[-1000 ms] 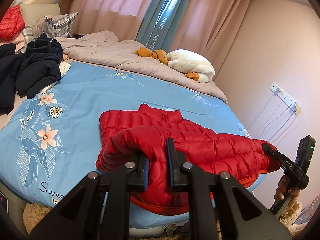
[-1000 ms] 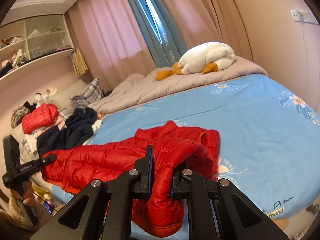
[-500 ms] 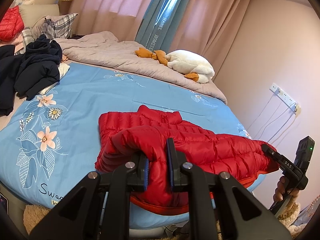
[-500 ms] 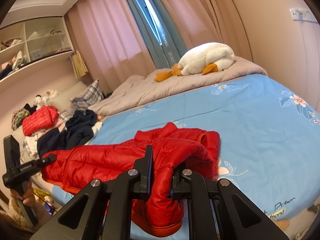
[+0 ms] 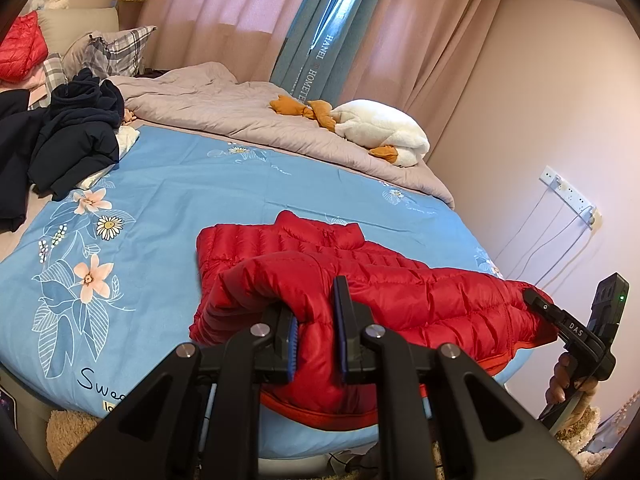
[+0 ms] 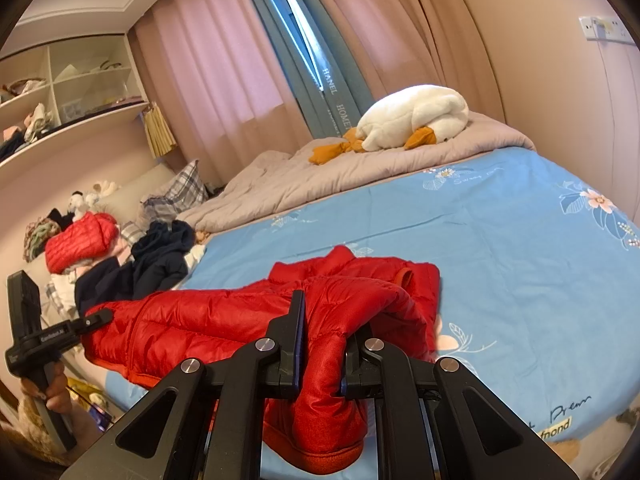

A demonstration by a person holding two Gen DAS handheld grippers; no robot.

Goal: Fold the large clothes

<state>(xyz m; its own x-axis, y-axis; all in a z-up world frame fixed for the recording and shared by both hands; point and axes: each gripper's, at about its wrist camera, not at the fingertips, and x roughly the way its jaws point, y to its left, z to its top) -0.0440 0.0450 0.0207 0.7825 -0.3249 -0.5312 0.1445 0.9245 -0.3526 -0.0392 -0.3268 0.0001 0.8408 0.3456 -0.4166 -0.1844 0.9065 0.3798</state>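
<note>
A: Item: red puffer jacket. Location?
B: Bed's near edge; hem overhangs. Left gripper fingers and right gripper fingers each pinch its fabric. Beyond fingers: bare blue quilt.

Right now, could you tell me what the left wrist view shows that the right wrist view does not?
Only the left wrist view shows the power strip with cables hanging down the wall. Only the right wrist view shows the wall shelves holding oddments. Both show the red down jacket on the blue floral bedspread, with the left gripper and right gripper each shut on a part of it, plus the white plush goose on the grey quilt.
</note>
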